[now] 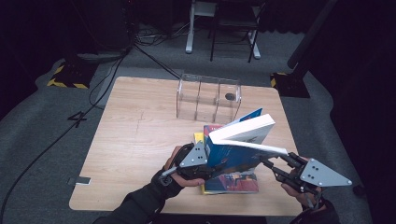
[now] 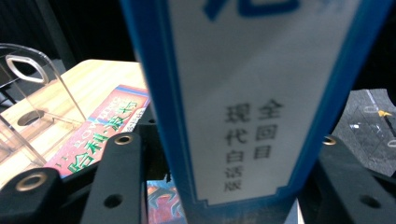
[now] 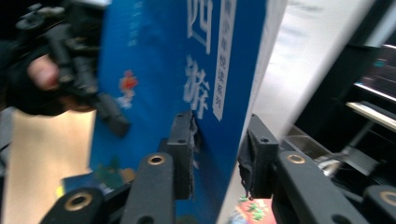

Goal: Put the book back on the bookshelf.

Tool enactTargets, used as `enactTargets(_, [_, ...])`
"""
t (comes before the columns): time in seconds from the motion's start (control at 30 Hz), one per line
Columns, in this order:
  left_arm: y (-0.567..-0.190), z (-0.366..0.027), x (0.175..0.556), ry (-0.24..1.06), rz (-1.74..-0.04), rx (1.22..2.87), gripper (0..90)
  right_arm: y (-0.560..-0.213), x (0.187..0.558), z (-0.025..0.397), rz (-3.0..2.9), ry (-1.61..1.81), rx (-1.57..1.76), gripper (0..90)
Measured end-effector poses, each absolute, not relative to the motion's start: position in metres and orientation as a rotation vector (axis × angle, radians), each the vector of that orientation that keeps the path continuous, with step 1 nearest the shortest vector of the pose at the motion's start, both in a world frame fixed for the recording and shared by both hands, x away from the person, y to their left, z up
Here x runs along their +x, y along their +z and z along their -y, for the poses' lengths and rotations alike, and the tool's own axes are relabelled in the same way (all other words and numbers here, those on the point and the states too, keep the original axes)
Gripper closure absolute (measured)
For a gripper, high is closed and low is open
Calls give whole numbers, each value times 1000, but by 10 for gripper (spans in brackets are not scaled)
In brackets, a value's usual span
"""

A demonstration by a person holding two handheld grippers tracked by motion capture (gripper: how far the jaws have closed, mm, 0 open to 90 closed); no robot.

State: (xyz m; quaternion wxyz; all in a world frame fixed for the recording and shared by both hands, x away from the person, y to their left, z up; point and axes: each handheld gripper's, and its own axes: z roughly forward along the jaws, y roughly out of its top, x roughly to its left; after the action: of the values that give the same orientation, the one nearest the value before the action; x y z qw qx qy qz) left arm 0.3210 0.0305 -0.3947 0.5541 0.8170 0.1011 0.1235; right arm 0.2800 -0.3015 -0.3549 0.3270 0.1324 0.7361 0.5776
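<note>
A thick blue book (image 1: pixel 236 140) hangs tilted above the table, spine toward the left, white page block facing up. My left gripper (image 1: pixel 212 169) is shut on its spine end; in the left gripper view the blue and white spine (image 2: pixel 243 102) stands between the jaws of that gripper (image 2: pixel 233 186). My right gripper (image 1: pixel 265 161) is shut on the book's opposite edge, where a thin cover or page sticks out. In the right gripper view the blue cover (image 3: pixel 154 84) sits clamped in the right gripper (image 3: pixel 219 158). A second book with a colourful cover (image 1: pixel 231 182) lies flat underneath.
A clear acrylic organizer (image 1: pixel 208 98) with several compartments stands at the back of the wooden table (image 1: pixel 140 140), a small dark object (image 1: pixel 229 96) in its right compartment. The flat book lies near the table's front edge. Cables, chair legs and stands are on the floor beyond.
</note>
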Motion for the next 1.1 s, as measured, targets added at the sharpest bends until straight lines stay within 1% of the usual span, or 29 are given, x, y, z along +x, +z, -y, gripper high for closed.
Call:
enactTargets(0.13, [-395, -31, 322, 271, -217, 1931, 562, -356, 293, 309, -1879, 1522, 481, 472])
enactTargets(0.37, [-396, -34, 327, 245, -226, 1923, 574, -377, 320, 291, -2019, 1565, 517, 291])
enactTargets(0.4, [-396, -34, 328, 248, -228, 1921, 573, -379, 322, 288, -2036, 1564, 516, 287])
enactTargets(0.47, [-396, -33, 327, 252, -237, 1914, 565, -383, 323, 282, -2058, 1554, 506, 308])
enactTargets(0.53, [-395, -33, 327, 255, -239, 1912, 558, -385, 322, 277, -2054, 1535, 511, 297])
enactTargets(0.7, [-389, -33, 328, 251, -246, 1868, 535, -383, 321, 276, -2062, 1521, 531, 320])
enactTargets(0.8, [-372, -36, 331, 249, -228, 1816, 511, -381, 320, 275, -2070, 1511, 537, 325])
enactTargets(0.87, [-367, -35, 332, 259, -223, 1813, 495, -381, 321, 276, -2071, 1527, 545, 329])
enactTargets(0.93, [-351, -33, 332, 298, -199, 1825, 484, -381, 322, 277, -2070, 1531, 542, 332])
enactTargets(1.03, [-337, -32, 335, 320, -185, 1819, 453, -381, 321, 277, -2073, 1527, 541, 332])
enactTargets(1.1, [-330, -30, 335, 327, -188, 1817, 460, -381, 321, 277, -2072, 1527, 541, 338])
